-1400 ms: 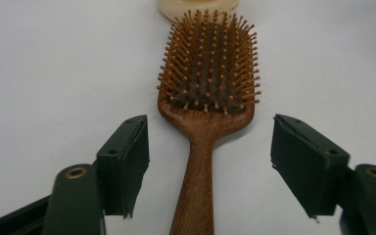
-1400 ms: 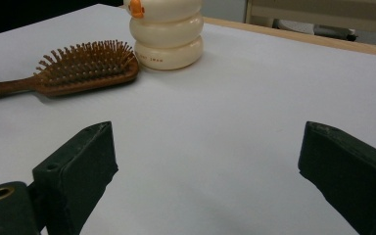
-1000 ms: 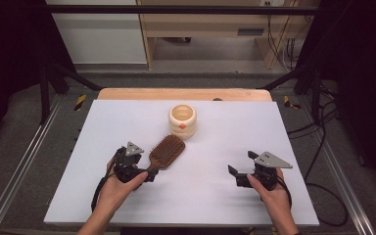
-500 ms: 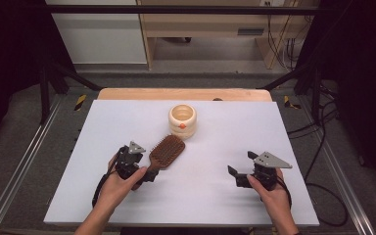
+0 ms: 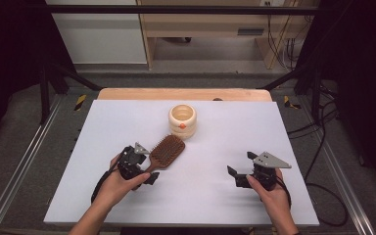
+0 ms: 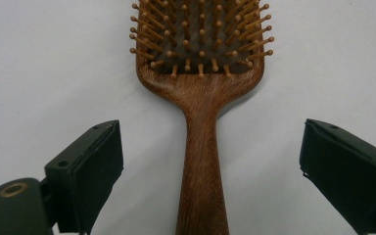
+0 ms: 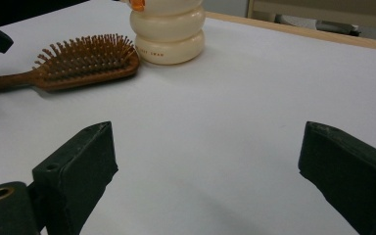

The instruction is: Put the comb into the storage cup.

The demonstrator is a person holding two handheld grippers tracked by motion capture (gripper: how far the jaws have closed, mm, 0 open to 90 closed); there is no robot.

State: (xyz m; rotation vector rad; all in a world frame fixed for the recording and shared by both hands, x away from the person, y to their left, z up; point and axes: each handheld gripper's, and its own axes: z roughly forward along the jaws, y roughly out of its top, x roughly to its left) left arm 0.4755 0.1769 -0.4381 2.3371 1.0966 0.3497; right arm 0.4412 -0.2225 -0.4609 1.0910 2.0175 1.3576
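A brown wooden paddle hairbrush (image 5: 165,151) lies bristles up on the white table (image 5: 215,137), its handle pointing toward the person. My left gripper (image 5: 148,166) is open and straddles that handle. In the left gripper view the handle (image 6: 201,161) runs up the middle between the two jaws, with a clear gap on each side. A cream ribbed cup (image 5: 182,120) with an orange mark stands just beyond the brush head. My right gripper (image 5: 241,164) is open and holds nothing, low over bare table at the right. The right gripper view (image 7: 208,152) looks toward the brush (image 7: 85,61) and the cup (image 7: 169,32).
A wooden strip (image 5: 183,94) runs along the table's far edge. Metal frame rails (image 5: 24,161) flank the table on both sides. Cables (image 5: 323,147) hang on the right. Open white surface lies between the two grippers and to the right of the cup.
My left gripper has slid slightly forward and right, so its jaws now sit further along the brush handle. The brush, the cup and the right gripper have stayed put.
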